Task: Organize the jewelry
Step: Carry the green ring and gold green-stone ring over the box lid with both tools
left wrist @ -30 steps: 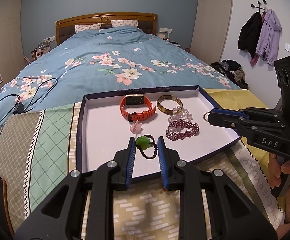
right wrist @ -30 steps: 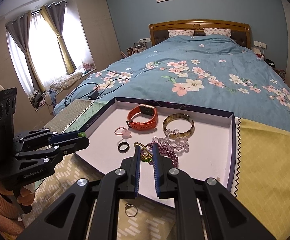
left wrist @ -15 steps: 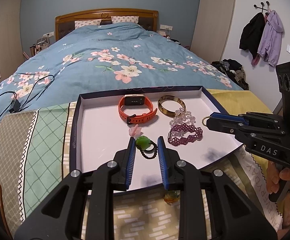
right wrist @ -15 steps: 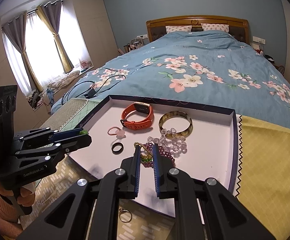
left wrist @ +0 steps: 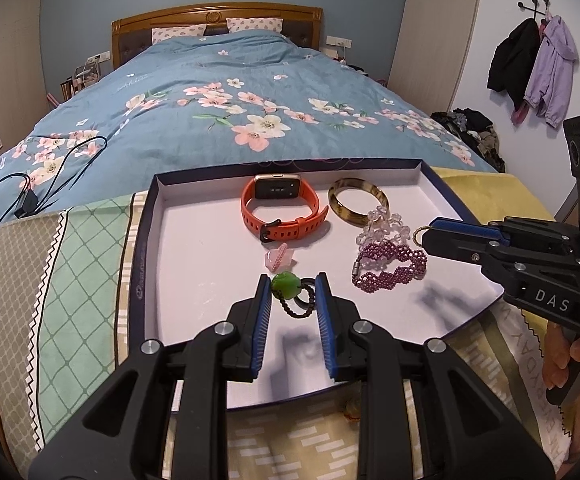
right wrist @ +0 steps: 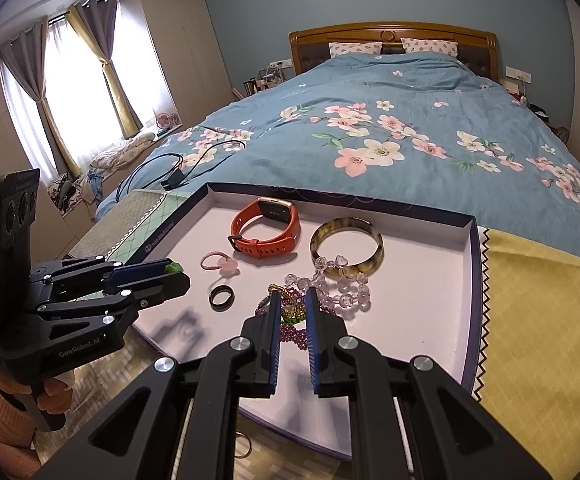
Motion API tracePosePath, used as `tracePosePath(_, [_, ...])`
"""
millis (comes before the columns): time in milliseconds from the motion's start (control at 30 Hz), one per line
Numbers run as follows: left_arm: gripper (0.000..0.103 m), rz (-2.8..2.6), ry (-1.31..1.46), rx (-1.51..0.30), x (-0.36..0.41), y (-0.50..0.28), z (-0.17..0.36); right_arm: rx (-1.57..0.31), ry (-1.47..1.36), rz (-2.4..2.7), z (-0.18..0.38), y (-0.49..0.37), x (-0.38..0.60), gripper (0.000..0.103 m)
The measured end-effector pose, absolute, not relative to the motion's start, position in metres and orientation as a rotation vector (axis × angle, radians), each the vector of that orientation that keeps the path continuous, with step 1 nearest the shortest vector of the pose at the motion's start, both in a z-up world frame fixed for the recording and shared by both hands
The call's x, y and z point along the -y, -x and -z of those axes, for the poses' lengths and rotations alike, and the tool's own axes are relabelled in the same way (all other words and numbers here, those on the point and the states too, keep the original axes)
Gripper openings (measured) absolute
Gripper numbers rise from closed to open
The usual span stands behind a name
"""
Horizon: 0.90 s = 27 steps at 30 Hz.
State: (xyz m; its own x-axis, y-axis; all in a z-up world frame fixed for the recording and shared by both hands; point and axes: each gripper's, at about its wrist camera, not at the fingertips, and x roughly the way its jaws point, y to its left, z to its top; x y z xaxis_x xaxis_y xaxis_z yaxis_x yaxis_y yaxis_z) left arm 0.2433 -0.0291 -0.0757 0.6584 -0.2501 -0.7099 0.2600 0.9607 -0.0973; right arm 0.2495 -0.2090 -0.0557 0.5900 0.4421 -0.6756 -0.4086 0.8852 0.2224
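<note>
The left gripper (left wrist: 293,294) jaws pinch the green bead pendant (left wrist: 286,283) above the tray's (left wrist: 146,240) near edge; the right gripper (right wrist: 293,308) jaws pinch a gold chain (right wrist: 286,304).

orange watch (left wrist: 284,212), amber bangle (left wrist: 358,206), purple beaded bracelet (left wrist: 389,266) flat in tray (left wrist: 148,248)

- Left wrist cam: looks fwd and down along its fingers, close over the shallow navy-rimmed white tray (left wrist: 146,240).
- Right wrist cam: same tilt, from tray's right.
- Both share tray (right wrist: 471,280) + blue floral bed (left wrist: 226,92).
</note>
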Motion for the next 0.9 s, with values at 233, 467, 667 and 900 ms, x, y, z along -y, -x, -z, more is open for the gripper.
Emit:
tracePosePath(233, [0.023, 0.288, -0.015, -0.818, 0.032, -0.253, 0.082, -0.816, -0.046, -0.486, 0.060, -0.254, 0.209, 0.010])
tracePosePath(467, [0.023, 0.281, -0.020, -0.828, 0.036, -0.260, 0.087, -0.831, -0.038, -0.477, 0.065, -0.259, 0.207, 0.010])
tracePosePath(667, [0.023, 0.277, -0.020, -0.827, 0.037, -0.262, 0.087, -0.838, -0.037, -0.471, 0.066, -0.261, 0.206, 0.010])
tracePosePath(900, [0.023, 0.267, -0.022, -0.836, 0.039, -0.266, 0.090, -0.843, -0.034, -0.467, 0.068, -0.263, 0.207, 0.010])
